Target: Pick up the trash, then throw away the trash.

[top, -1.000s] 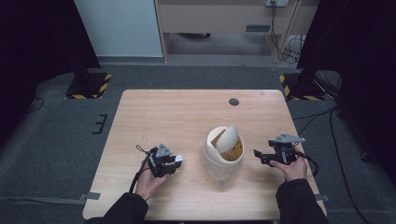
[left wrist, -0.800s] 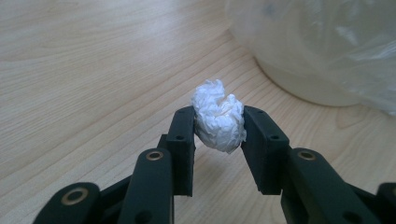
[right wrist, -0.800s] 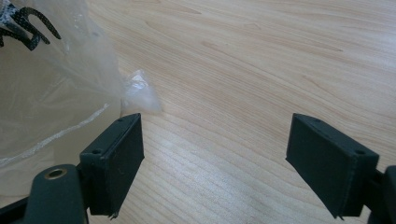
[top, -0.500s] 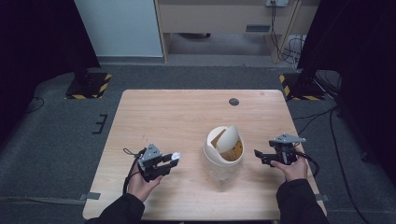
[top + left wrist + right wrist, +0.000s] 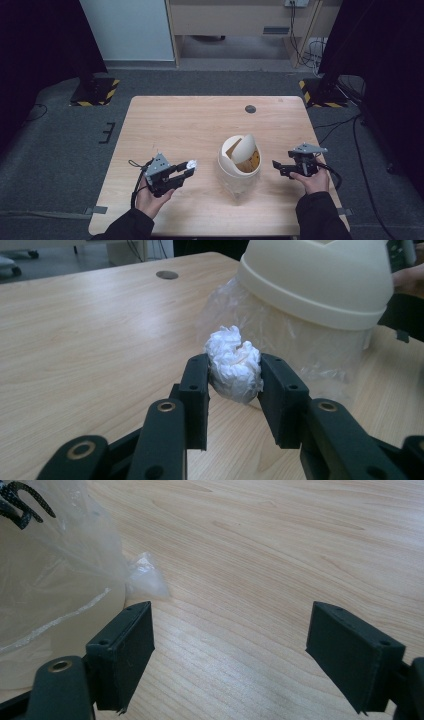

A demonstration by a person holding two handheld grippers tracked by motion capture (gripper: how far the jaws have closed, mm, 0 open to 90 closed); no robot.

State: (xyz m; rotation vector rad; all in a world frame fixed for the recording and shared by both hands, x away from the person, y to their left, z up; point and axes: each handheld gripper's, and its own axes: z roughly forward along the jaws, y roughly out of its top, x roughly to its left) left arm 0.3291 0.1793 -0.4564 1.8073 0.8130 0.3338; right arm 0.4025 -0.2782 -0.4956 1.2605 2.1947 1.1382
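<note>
A crumpled white paper ball (image 5: 234, 365) sits pinched between the jaws of my left gripper (image 5: 234, 377), which is shut on it. In the high view that gripper (image 5: 189, 168) hovers over the front left of the table, pointing right toward a cream bin (image 5: 239, 161) with a swing lid tipped open and a clear plastic liner. The bin's dome (image 5: 320, 280) and its liner (image 5: 280, 335) stand just beyond the ball. My right gripper (image 5: 277, 167) rests to the right of the bin, its jaws wide apart, open and empty (image 5: 230, 655) over bare wood, beside the liner (image 5: 60, 585).
The wooden table (image 5: 190, 125) has a round cable hole (image 5: 250, 109) near its far edge. Dark carpet surrounds the table, with stand bases carrying yellow-black stripes (image 5: 95, 91) at the back corners and cables on the floor at right.
My left gripper has lifted off the table with the paper ball and shifted slightly left and back from the bin. The right gripper and the bin have stayed put.
</note>
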